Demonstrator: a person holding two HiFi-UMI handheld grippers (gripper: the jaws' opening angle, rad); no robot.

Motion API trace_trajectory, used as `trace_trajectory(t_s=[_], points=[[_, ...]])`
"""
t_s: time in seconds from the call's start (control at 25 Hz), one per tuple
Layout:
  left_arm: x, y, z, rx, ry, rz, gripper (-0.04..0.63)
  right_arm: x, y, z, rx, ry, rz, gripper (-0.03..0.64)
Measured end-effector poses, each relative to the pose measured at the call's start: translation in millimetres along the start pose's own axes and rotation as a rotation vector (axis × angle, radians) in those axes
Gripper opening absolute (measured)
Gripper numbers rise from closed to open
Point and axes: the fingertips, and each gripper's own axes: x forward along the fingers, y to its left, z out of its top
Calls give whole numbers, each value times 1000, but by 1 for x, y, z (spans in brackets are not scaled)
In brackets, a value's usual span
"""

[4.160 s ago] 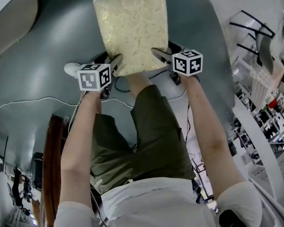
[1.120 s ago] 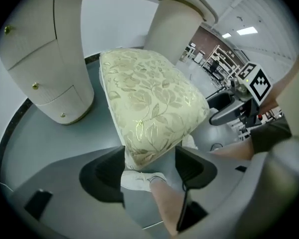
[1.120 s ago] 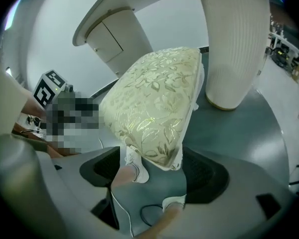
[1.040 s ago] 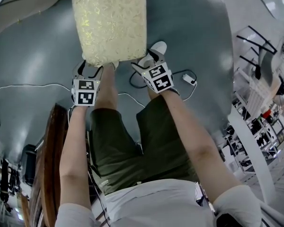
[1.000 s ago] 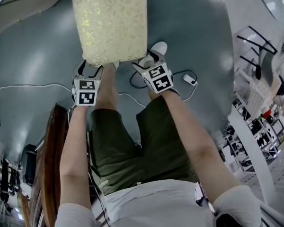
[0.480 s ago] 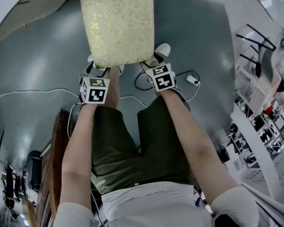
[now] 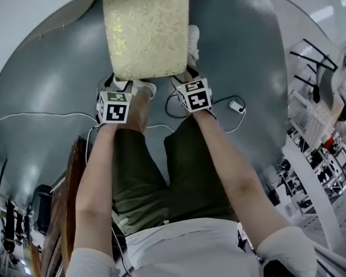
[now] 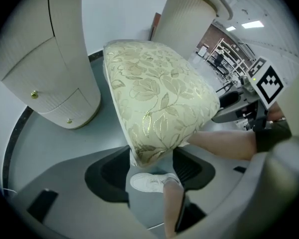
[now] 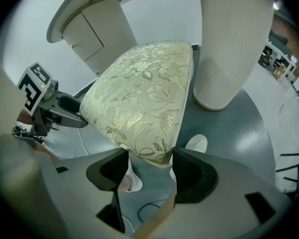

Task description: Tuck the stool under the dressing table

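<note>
Stool [image 7: 145,30] corners between closing left tool [image 8: 152,157], right tool [image 9: 145,166]

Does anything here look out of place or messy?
Only a small white adapter and its loose cable lying on the grey floor near the person's shoes, a possible trip risk. The stool looks straight and undamaged.

The stool [image 7: 145,30] has a rectangular padded seat in cream fabric with a gold leaf pattern. It stands upright on the grey floor [image 7: 236,51]. Its far end reaches in between the dressing table's [image 8: 45,59] two ribbed cream pedestals [image 9: 231,44], and its near end is still out in front.
</note>
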Motion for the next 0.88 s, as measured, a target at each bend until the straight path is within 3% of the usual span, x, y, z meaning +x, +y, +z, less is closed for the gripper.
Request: trace_trajectory(t_s=[0.24,0.88], points=[[-14,40,43,-16,-5,29,265,3,-1,64,-19,-25,1,284],[-11,68,93,17,-52,156,242,13,-21,123,-70,-88,-38,285]])
